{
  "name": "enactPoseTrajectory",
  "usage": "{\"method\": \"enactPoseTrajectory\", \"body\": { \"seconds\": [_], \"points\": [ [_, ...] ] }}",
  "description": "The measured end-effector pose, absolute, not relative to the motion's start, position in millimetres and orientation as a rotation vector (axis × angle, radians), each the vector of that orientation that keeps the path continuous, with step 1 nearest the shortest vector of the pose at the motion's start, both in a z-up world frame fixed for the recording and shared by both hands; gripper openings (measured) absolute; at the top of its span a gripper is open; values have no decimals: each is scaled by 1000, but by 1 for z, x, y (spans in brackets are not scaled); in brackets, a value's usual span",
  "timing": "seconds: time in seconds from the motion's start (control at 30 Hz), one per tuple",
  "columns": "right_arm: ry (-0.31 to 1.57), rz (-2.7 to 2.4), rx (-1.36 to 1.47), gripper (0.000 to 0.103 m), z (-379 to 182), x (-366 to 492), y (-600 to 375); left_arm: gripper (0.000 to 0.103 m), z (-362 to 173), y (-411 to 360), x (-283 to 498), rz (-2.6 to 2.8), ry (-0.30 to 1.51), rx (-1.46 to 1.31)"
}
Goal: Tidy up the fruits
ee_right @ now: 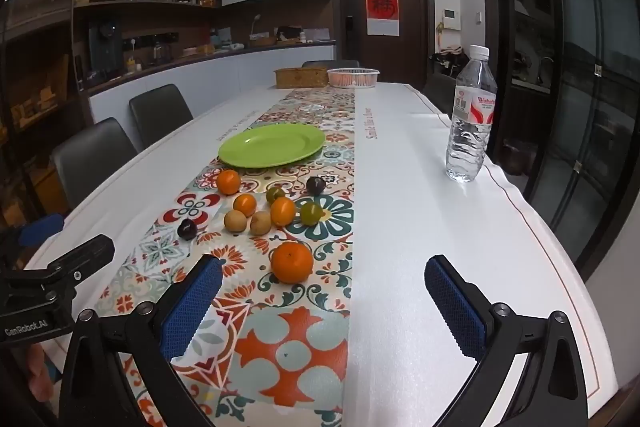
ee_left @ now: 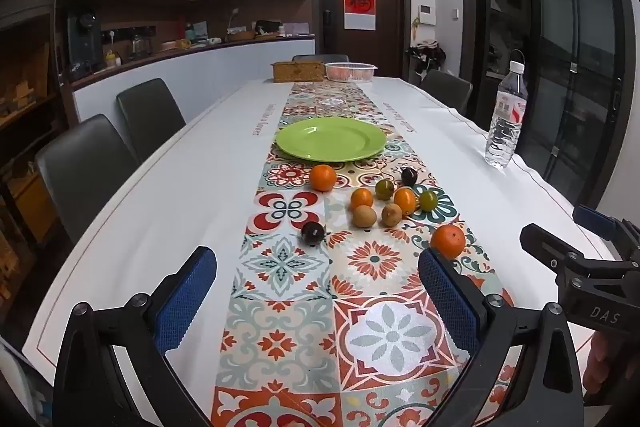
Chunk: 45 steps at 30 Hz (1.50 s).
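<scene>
An empty green plate (ee_left: 330,139) (ee_right: 272,145) sits on the patterned table runner. In front of it lie several loose fruits: a large orange (ee_left: 448,241) (ee_right: 291,262) nearest, another orange (ee_left: 323,177) (ee_right: 228,181), two small oranges (ee_left: 361,198), two brown longans (ee_left: 364,216), two green fruits (ee_left: 428,200) and two dark plums (ee_left: 312,233) (ee_right: 187,229). My left gripper (ee_left: 318,291) is open and empty, short of the fruits. My right gripper (ee_right: 324,299) is open and empty, just behind the large orange.
A water bottle (ee_left: 506,117) (ee_right: 471,115) stands at the table's right edge. A woven box (ee_left: 298,71) and a clear plastic container (ee_left: 351,71) sit at the far end. Dark chairs (ee_left: 86,163) line the left side. The other gripper shows at each view's side (ee_left: 580,267).
</scene>
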State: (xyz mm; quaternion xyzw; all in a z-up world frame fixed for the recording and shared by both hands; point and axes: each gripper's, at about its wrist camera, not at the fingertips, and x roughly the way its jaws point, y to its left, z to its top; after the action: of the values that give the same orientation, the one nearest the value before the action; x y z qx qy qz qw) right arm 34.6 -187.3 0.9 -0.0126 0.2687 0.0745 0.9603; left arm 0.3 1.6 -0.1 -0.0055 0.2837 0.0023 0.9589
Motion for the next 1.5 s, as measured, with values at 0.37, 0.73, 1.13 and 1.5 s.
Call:
{"method": "enactPoseTrajectory", "body": {
  "seconds": [0.37, 0.73, 1.13, 1.5],
  "points": [
    [544, 152, -21, 103, 1, 33, -188, 103, 1, 6, -12, 11, 530, 26],
    [542, 152, -19, 103, 2, 32, -187, 103, 6, -3, -10, 18, 532, 41],
    [541, 151, -21, 103, 1, 31, -186, 103, 7, -1, -11, 16, 531, 36],
    [540, 152, -21, 103, 1, 31, -186, 103, 7, 0, -11, 15, 530, 34]
  ]
}}
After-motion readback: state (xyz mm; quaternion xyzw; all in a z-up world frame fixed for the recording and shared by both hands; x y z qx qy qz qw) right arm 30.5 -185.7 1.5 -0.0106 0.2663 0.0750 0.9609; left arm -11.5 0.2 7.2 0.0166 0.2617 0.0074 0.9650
